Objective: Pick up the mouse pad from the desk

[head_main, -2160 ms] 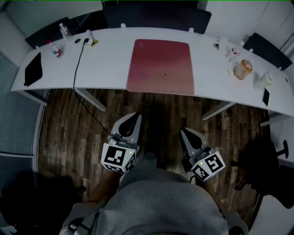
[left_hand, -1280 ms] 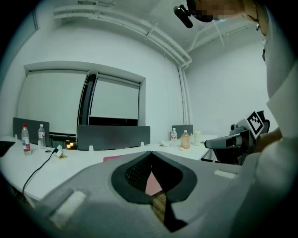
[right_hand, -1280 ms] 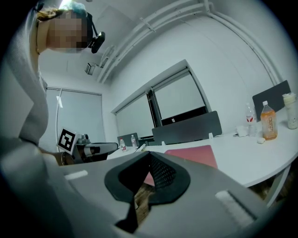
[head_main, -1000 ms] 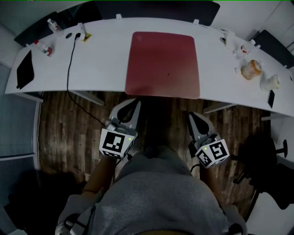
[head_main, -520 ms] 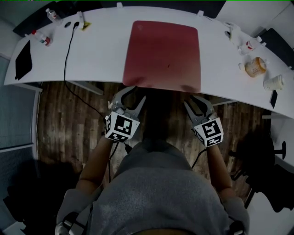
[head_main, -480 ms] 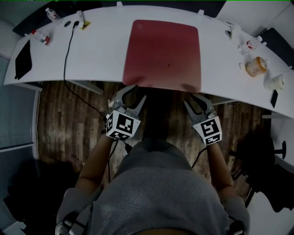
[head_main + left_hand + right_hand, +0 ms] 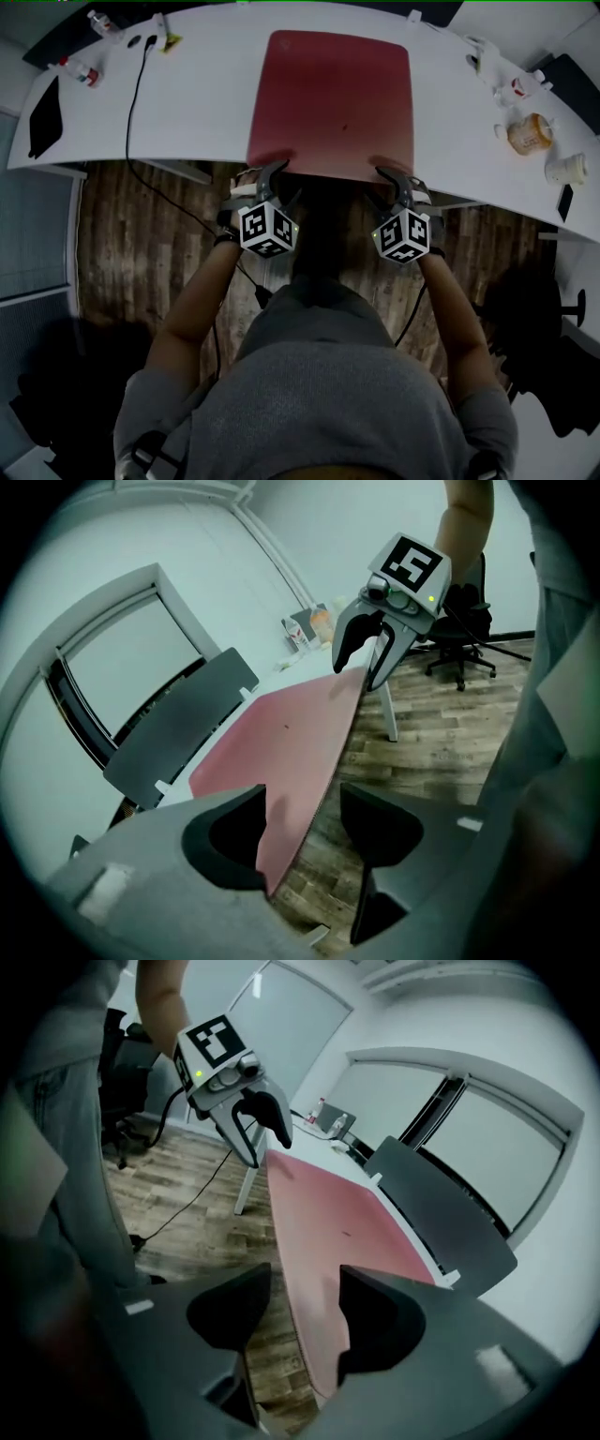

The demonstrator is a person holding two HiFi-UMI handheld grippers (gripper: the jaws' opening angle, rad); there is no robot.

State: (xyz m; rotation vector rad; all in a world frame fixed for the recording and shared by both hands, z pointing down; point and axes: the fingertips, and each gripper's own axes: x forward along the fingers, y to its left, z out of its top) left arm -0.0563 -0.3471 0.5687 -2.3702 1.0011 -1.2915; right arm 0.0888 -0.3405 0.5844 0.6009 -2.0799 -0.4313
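A large red mouse pad (image 7: 330, 98) lies flat on the white desk (image 7: 197, 112), its near edge at the desk's front edge. My left gripper (image 7: 270, 183) is at the pad's near left corner and my right gripper (image 7: 394, 183) at its near right corner. Both sets of jaws are opening. In the left gripper view the pad (image 7: 281, 752) runs edge-on into the gap of the left gripper (image 7: 300, 832), untouched by the pads. The right gripper (image 7: 305, 1321) likewise straddles the pad's edge (image 7: 328, 1222) without pressing on it.
A black tablet (image 7: 44, 117), small bottles (image 7: 75, 70) and a black cable (image 7: 141, 103) are on the desk's left. Cups (image 7: 527, 133) and a phone (image 7: 565, 202) are on its right. A dark chair (image 7: 178, 724) stands behind the desk. Wooden floor lies below the desk.
Both grippers moved from over the floor up to the pad's near edge and rolled over. Their jaws, shut a second ago, have opened around the edge.
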